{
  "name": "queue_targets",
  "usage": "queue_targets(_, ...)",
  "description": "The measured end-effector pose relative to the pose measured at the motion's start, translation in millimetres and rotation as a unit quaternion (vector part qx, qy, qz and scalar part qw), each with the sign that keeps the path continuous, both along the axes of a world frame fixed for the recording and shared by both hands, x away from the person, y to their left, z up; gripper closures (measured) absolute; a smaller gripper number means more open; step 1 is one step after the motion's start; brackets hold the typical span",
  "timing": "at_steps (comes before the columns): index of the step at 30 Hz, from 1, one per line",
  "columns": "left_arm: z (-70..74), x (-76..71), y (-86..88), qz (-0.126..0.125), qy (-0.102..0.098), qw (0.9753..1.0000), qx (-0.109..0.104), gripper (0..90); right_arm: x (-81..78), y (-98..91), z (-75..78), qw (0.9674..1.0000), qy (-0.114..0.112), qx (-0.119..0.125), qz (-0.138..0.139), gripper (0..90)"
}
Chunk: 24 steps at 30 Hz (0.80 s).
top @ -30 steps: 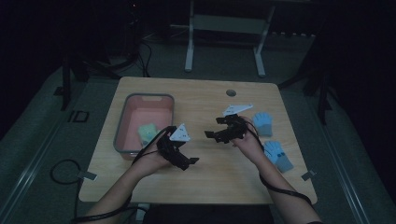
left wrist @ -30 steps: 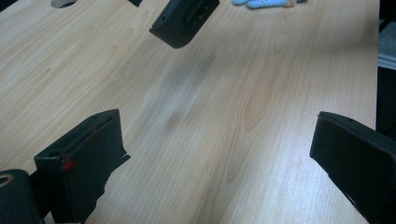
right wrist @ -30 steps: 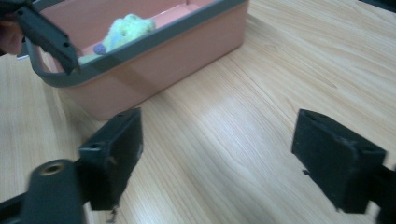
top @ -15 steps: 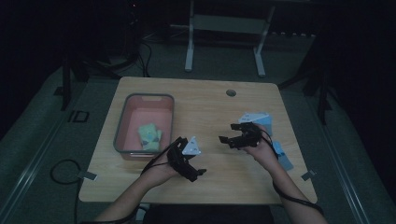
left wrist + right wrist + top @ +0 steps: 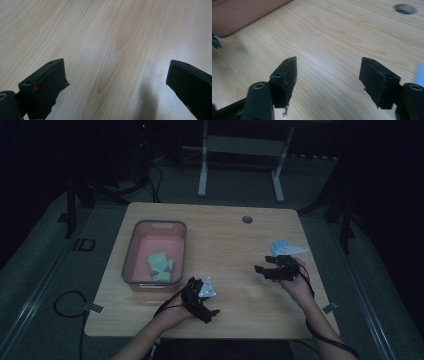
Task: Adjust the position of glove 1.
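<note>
Left fingers [image 5: 47, 85]: 2 black pads spread wide and released, nothing but bare wood grain between them.
Left gripper [image 5: 209, 311]: held low over the pale wooden table [image 5: 225, 235], just off the near right corner of the pink plastic bin with the grey rim [image 5: 131, 250], its grey 3-cornered plate turned up.
Right fingers [image 5: 285, 75]: unclenched with a clear gap; the jaws have just been closing, yet nothing lies between them.
Right gripper [image 5: 261, 269]: well to the right of the bin, pointing back toward it.
Thing in hand: a small stack of light-blue folded pieces [image 5: 285, 249] lies on the table far right of the bin, just behind the right gripper and not gripped.
Already binned: a pale green folded piece [image 5: 160, 265] rests inside the bin, toward its near end.
Other mark: a round cable hole [image 5: 247, 219] sits in the tabletop beyond the bin's far right corner.
Step, as judged: both hands seem to be between moves, with the next blue piece due for a pick and a carry to the bin.
Doing it well: turn the right gripper away from the bin to face the stack, reopen the jaws, come in low over 1 piece's edge, and close only when the pads straddle it, so the rest is not dragged along.
Risk: flat, thin pieces may slide on the smooth wood; a pinch at a raised fold should hold better.
</note>
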State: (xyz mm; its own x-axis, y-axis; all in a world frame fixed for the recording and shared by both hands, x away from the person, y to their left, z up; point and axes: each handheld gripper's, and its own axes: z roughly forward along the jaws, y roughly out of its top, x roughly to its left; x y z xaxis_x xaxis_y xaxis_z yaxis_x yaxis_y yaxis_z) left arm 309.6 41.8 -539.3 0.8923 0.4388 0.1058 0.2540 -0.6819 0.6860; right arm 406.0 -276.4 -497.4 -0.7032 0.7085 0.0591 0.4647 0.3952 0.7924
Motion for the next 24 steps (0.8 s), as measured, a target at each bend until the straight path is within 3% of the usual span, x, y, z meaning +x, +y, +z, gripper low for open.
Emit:
queue_targets(5,-11.0,-4.3,4.2,-0.002,0.003,1.0,-0.005,2.6,4.3,-32.6,0.7,0.9994,-0.011,-0.002,-0.034,39.5)
queue_targets(9,-15.5,-7.1,8.7,0.01,0.006,0.9997,-0.021,2.7,10.7,-46.7,2.8,0.9989,-0.015,-0.009,-0.043,46.4)
queue_targets(10,-15.9,-10.1,11.1,0.017,-0.001,0.9994,-0.029,2.7,17.7,-55.9,5.3,0.9983,-0.016,-0.013,-0.055,47.7)
queue_targets(14,-15.7,-13.1,15.0,0.025,-0.007,0.999,-0.036,2.7,30.3,-68.1,7.4,0.9969,-0.008,-0.002,-0.078,52.3)
queue_targets(18,-15.4,-12.3,19.9,0.038,-0.008,0.9987,-0.033,2.7,49.8,-79.1,4.6,0.9937,0.023,0.003,-0.11,61.4)
queue_targets(19,-14.7,-12.5,21.1,0.042,-0.01,0.9984,-0.036,2.7,58.5,-82.3,1.8,0.9912,0.037,-0.001,-0.127,63.4)
queue_targets(24,-14.7,-12.9,20.9,0.043,-0.009,0.9983,-0.037,2.7,77.5,-85.0,-10.0,0.9889,0.045,-0.024,-0.139,60.6)
